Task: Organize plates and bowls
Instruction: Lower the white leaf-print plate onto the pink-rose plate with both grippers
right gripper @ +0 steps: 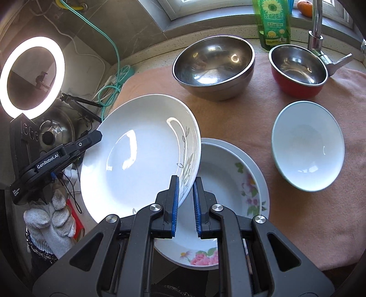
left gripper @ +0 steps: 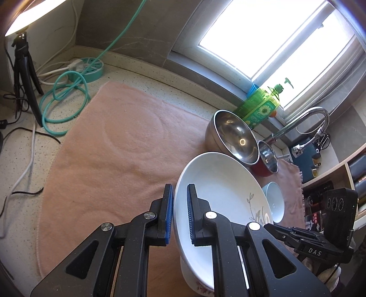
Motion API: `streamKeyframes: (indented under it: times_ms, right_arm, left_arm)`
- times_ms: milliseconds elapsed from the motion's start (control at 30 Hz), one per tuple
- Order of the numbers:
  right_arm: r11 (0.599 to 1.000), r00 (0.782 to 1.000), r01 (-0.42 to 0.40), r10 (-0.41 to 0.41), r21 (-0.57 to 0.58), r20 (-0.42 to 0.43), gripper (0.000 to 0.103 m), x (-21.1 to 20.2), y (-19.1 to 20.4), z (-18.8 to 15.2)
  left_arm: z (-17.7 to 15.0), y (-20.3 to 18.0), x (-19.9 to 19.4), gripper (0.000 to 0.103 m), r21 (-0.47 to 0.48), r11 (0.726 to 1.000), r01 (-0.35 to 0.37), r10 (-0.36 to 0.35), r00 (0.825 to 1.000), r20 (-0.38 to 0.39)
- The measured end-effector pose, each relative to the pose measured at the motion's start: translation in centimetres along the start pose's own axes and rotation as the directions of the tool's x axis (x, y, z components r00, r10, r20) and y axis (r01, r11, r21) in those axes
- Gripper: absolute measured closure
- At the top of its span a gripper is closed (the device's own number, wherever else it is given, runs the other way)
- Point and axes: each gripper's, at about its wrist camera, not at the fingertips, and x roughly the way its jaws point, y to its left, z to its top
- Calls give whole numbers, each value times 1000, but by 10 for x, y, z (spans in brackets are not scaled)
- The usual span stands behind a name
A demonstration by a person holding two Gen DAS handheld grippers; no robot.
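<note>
A white plate with a grey leaf pattern (right gripper: 137,155) is held tilted above the pink towel (right gripper: 228,114). My left gripper (left gripper: 179,194) is shut on its left rim; the plate also shows in the left wrist view (left gripper: 224,187). My right gripper (right gripper: 185,182) stands around the plate's right rim with a gap on one side, jaws partly open. Under it lies a flowered plate (right gripper: 228,182). A white bowl (right gripper: 307,146), a large steel bowl (right gripper: 213,66) and a red steel-lined bowl (right gripper: 298,68) stand on the towel.
A green dish-soap bottle (right gripper: 273,21) and a faucet (right gripper: 318,34) stand at the back by the window. A ring light (right gripper: 32,75) on a tripod, a green hose (left gripper: 66,100) and cables lie at the left. A shelf (left gripper: 331,182) is at the right.
</note>
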Motion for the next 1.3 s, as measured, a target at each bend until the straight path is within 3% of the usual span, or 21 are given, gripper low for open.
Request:
streamKeyframes:
  times_ms: [467,1300]
  right_arm:
    - [999,998,46,-46,-3,-34,91,-11,-41,-26]
    - [996,994,81,-82,-21,-70,91,3,-52,-38]
  left_arm:
    - [-44,-32,21,93,9,1000,-6,7,997,-76]
    - [-66,-39,41,93,60,997,-49,58,986,-158]
